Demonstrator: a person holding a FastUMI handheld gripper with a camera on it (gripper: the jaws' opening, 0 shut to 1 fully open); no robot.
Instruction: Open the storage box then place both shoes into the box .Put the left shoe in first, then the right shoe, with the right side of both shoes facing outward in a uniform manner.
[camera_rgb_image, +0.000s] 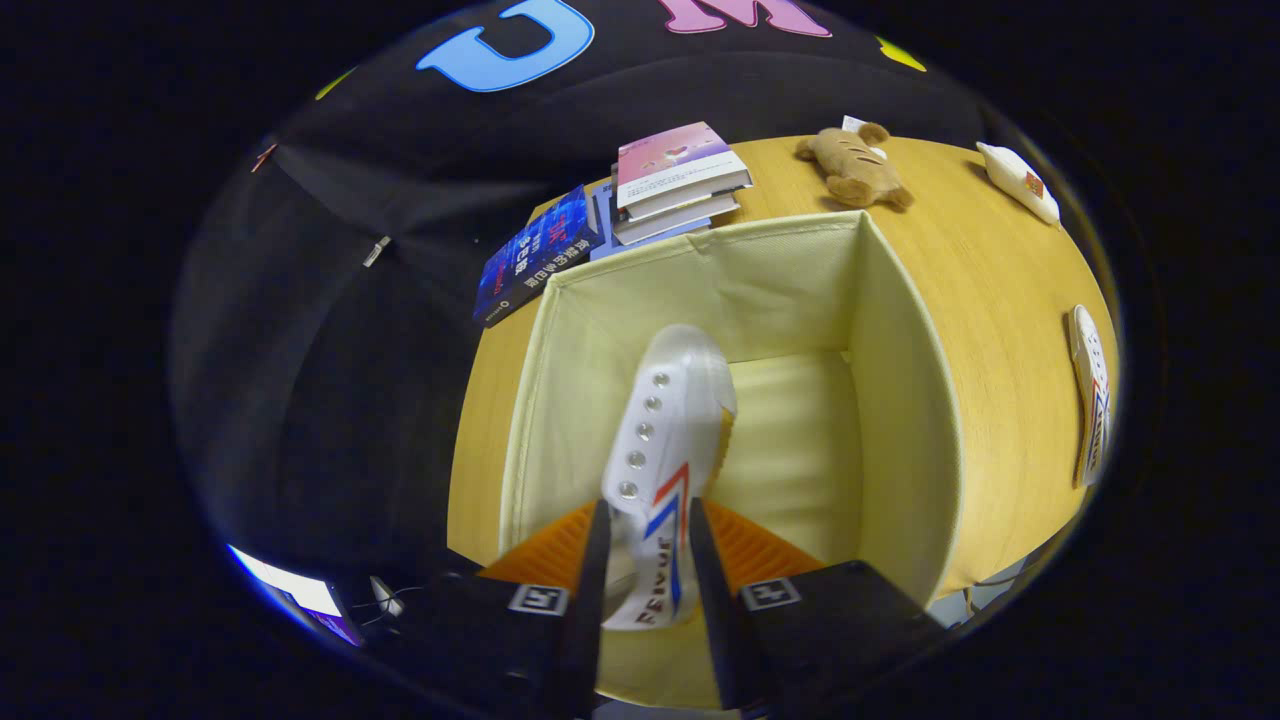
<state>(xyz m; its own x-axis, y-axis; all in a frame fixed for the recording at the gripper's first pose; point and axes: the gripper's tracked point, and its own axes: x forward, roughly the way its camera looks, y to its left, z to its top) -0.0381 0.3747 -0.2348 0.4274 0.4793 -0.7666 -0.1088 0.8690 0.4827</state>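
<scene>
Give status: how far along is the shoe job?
Done: box stands open on the table. In hand: gripper shut on one shoe, held over the box interior, toe pointing in, not yet released. Left: the second shoe lies on the table beside the box.

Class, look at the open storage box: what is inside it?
Inside the storage box hangs one white shoe, toe pointing down, held between the fingers of the claw. The shoe and claw cover part of the box floor.

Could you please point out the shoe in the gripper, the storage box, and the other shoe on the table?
held shoe (655, 440): gripper view, eyelet row.
storage box (900, 400): gripper view, right inner wall.
other shoe (1090, 395): gripper view, its side.
</scene>
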